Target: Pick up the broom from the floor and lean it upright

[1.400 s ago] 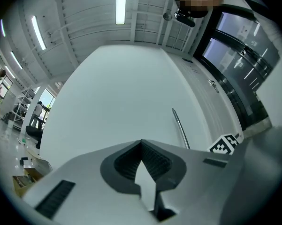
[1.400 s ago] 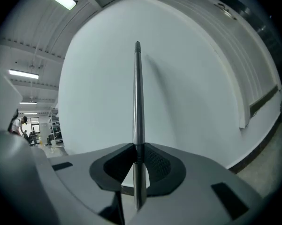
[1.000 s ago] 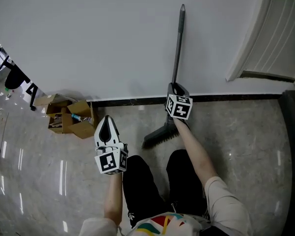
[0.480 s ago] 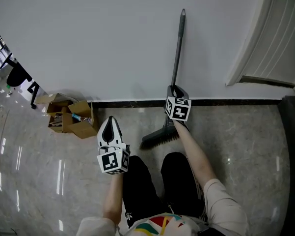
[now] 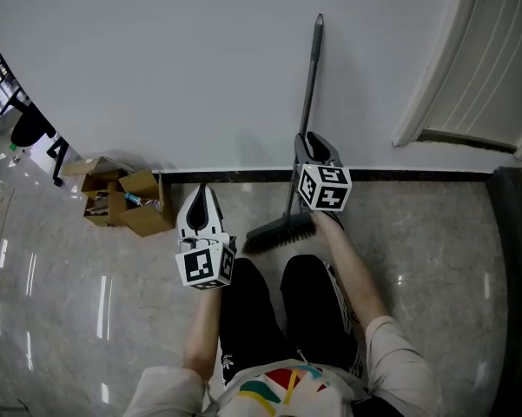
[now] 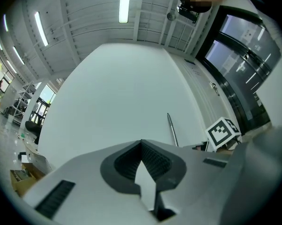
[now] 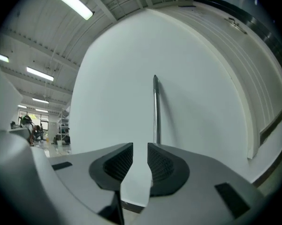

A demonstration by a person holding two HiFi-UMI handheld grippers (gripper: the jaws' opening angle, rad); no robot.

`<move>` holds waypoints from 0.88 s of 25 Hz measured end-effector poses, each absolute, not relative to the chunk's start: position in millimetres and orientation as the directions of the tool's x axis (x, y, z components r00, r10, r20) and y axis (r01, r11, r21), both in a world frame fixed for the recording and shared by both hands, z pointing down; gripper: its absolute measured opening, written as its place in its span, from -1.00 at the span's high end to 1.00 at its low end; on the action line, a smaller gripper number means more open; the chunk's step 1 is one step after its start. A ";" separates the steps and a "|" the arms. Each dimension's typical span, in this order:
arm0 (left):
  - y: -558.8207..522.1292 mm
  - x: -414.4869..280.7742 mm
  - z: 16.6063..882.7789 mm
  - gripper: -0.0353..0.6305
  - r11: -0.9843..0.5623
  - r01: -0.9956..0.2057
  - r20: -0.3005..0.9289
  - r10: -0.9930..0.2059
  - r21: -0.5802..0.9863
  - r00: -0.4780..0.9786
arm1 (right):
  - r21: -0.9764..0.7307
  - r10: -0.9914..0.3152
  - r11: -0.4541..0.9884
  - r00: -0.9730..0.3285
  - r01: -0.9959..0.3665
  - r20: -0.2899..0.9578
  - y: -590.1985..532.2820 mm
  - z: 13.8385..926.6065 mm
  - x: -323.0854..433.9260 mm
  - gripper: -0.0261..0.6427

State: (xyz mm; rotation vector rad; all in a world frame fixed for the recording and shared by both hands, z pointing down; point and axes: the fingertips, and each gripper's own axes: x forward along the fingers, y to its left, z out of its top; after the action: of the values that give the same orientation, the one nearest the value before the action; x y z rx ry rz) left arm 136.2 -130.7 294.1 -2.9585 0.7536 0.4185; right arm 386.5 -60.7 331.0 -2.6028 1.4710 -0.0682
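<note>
So the broom [image 5: 309,94] leans upright on the wall [image 5: 156,59], just beside the right hand-held gripper [image 5: 315,142], whose slightly spread jaws hold nothing.

White wall [image 5: 156,76], glossy grey floor [image 5: 69,320], cardboard boxes [image 5: 126,205].

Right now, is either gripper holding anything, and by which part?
Neither. The right gripper has its jaws apart with only wall between them; the broom handle leans on the wall just beyond. The left gripper is shut, empty.
</note>
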 end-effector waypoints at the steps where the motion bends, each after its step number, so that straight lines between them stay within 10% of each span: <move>1: -127.6 138.2 290.9 0.76 -0.883 -0.469 -0.282 -0.452 0.008 0.846 | -0.171 -0.865 -0.483 0.498 -0.859 -0.058 -56.6 320.9 378.2 0.68; 22: -114.3 175.8 334.8 0.76 -0.914 -0.405 -0.206 -0.401 0.023 0.893 | -0.148 -0.898 -0.423 0.435 -0.894 -0.059 6.8 348.4 296.2 0.89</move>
State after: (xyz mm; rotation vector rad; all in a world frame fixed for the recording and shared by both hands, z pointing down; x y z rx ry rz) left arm 175.8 -114.3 334.8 -3.0368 0.6464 0.3234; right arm 296.2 6.8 348.4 -2.5248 1.5905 -0.0435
